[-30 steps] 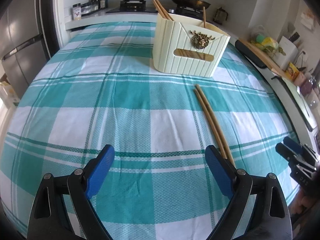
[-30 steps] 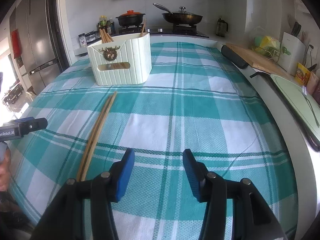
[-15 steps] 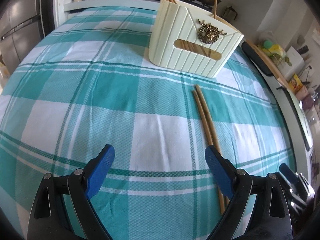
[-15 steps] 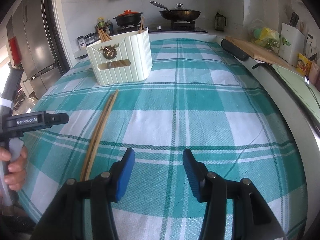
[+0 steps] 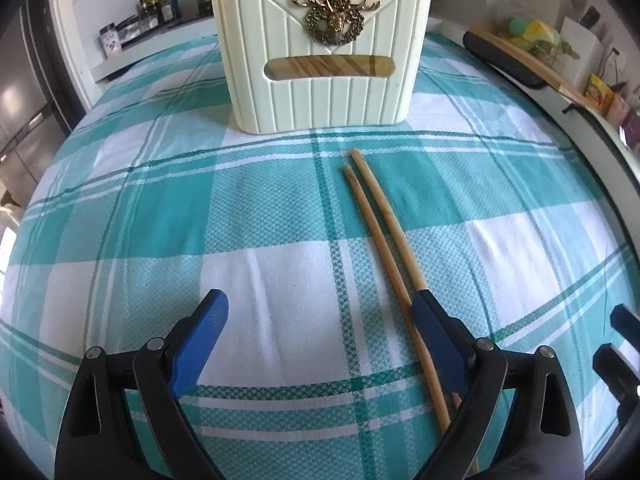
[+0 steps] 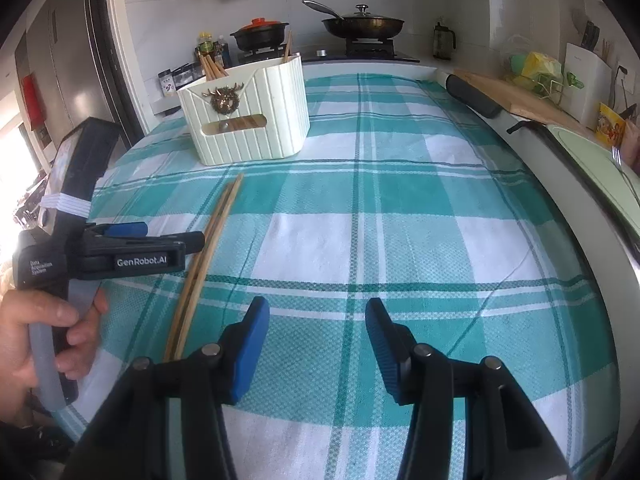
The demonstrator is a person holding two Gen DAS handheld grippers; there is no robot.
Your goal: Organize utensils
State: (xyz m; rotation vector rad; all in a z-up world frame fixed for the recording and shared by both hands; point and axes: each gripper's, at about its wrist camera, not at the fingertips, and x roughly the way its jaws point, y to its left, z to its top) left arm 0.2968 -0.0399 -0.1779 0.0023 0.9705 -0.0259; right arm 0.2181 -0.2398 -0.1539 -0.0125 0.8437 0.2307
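1. Left tongs (image 5: 320, 320) spread wide over the checked cloth (image 5: 160, 220), nothing gripped; right blue pad (image 5: 432, 328) poised over the near part of the chopsticks (image 5: 380, 232), contact not clear from this view.
2. Same left tongs seen side-on from the right wrist view (image 6: 168, 240), held by a hand (image 6: 44, 332) around the grey handle, tip just at the chopsticks (image 6: 208, 248).
3. Right tongs (image 6: 316, 340) roughly half open, empty, only teal-and-white cloth (image 6: 400, 240) between the pads; at the near edge of the worktop, to the right of the chopsticks.
4. Pair of wooden chopsticks lying flat on the cloth, side by side and almost touching, far ends slightly staggered, pointing toward the holder and stopping short of it.
5. Cream ribbed utensil holder (image 5: 324, 80) upright on the worktop beyond the chopsticks, with a brass deer-head badge (image 5: 334, 20) above a slot in its front wall; more chopsticks standing inside, sticking out of the top at the left (image 6: 212, 68) and one at the back (image 6: 287, 46).
6. Behind the worktop, a stove with a black pot with red lid (image 6: 260, 34) and a lidded frying pan (image 6: 362, 24); bottles (image 6: 210, 46) beside them.
7. Along the right side, a wooden cutting board (image 6: 520, 100) and a yellow-green bag (image 6: 536, 68).
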